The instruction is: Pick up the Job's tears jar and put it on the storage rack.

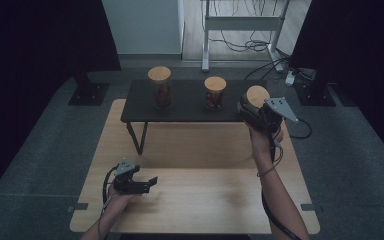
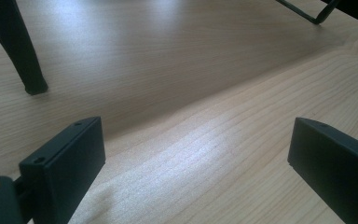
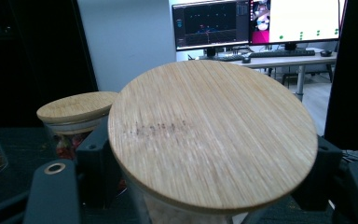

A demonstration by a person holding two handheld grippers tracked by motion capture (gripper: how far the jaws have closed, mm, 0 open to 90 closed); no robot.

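A glass jar with a bamboo lid [image 1: 256, 96] is gripped by the right tool [image 1: 252, 114] at the right end of the low black shelf [image 1: 180, 114] that stands on the far half of the worktop [image 1: 195, 200]; in the right gripper view the jaws are seen pressed against the glass on both sides just under the lid [image 3: 212, 133]. Two more lidded jars stand on the shelf to its left, a middle jar [image 1: 215, 93] and a taller left jar [image 1: 160, 88]. The step in hand is judged to be the placing or lifting of the right jar at the shelf's edge; which of the two cannot be told. If it is to be set down, a level lowering onto the shelf is called for before the jaws are opened, well inside the edge. The left tool [image 1: 152, 181] is held low over the near left of the worktop, jaws wide apart with nothing between them. The held jar's body and base are hidden by the lid and the tool, so its contents and whether it rests on the shelf cannot be made out
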